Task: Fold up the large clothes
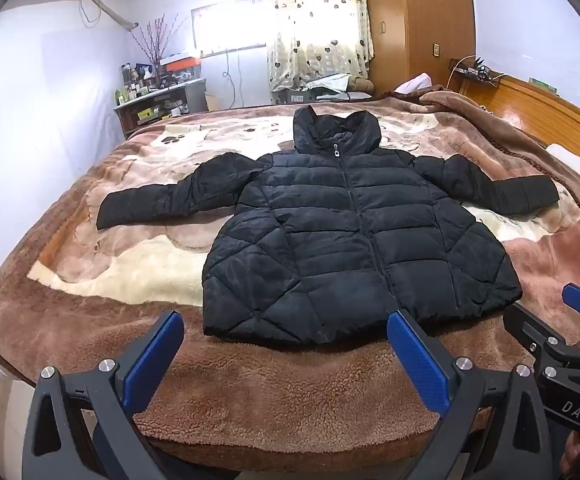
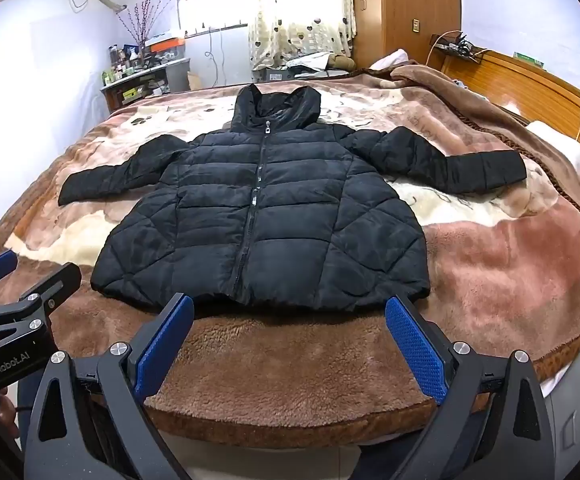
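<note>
Brown blanket [image 1: 290, 392] holds black puffer jacket [image 1: 354, 248], seemingly zipped.

Left claw [image 1: 285, 354] – matte black plastic frame, two angled arms with triangular cut-outs, round silver screws at the pivots. Fingers [image 1: 151, 360] faced with blue pads in a fine diamond-knurled texture. Right claw [image 2: 287, 340] same build – black arms, silver screw heads, blue textured pads on its fingers [image 2: 416, 346]. In the left wrist view the right unit's black body carries white letters "DAS"; in the right wrist view the left unit's body reads "GenRobot.AI" in white. Bits of a hand show at the lower frame edges in both views; sleeves can't be made out.
</note>
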Available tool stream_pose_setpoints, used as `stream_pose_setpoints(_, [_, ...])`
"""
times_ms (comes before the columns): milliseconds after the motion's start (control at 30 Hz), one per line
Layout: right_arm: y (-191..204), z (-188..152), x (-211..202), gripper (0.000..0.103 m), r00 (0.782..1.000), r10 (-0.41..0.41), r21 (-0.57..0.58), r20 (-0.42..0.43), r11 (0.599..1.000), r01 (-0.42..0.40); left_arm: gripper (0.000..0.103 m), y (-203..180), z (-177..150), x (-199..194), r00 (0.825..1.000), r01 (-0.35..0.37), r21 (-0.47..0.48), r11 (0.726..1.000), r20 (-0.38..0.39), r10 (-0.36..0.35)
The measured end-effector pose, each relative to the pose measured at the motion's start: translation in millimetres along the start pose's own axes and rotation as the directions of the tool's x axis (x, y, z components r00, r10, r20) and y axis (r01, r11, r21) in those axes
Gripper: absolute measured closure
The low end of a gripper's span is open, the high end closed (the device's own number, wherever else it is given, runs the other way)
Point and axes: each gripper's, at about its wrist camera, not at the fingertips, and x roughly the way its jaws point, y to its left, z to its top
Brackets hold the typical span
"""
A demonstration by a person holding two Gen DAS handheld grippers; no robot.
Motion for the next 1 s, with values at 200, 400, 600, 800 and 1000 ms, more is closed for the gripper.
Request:
stream_pose_setpoints(200, [1.6, -2.0, 1.5, 0.007, 1.000, -0.003, 0.003, -0.001, 1.000, 0.003, 0.000, 0.1, -1.0, -0.2, 1.000, 0.018, -0.006, 1.000, -0.006, -0.018])
stream_pose_setpoints(400, [-0.1, -0.3, 3.7, 0.007, 1.000, -0.002, 0.002, -0.007, 1.000, 0.002, 0.000, 1.0, -11.3, 9.7, 0.998, 0.056, -0.032, 0.998, 0.000, -0.056])
stream_pose_setpoints(600, [1.0, -2.1, 5.6, 0.007, 1.000, -0.005, 0.002, -0.009, 1.000, 0.005, 0.000, 5.9, -5.1, 7.3, 0.999, 0.047, -0.041, 0.998, -0.014, -0.048])
stream_pose_setpoints(800, [3.3, -1.4, 7.6, 0.007, 1.000, -0.013, -0.002, -0.016, 1.000, 0.013, 0.000, 6.6, -5.0, 8.3, 0.999, 0.042, -0.045, 0.998, -0.025, -0.043])
stream_pose_setpoints(1000, [2.0, -0.4, 6.5, 0.007, 1.000, -0.016, 0.009, -0.010, 1.000, 0.016, 0.000, 5.6, -4.1, 10.7, 0.999, 0.039, -0.044, 0.998, -0.035, -0.041])
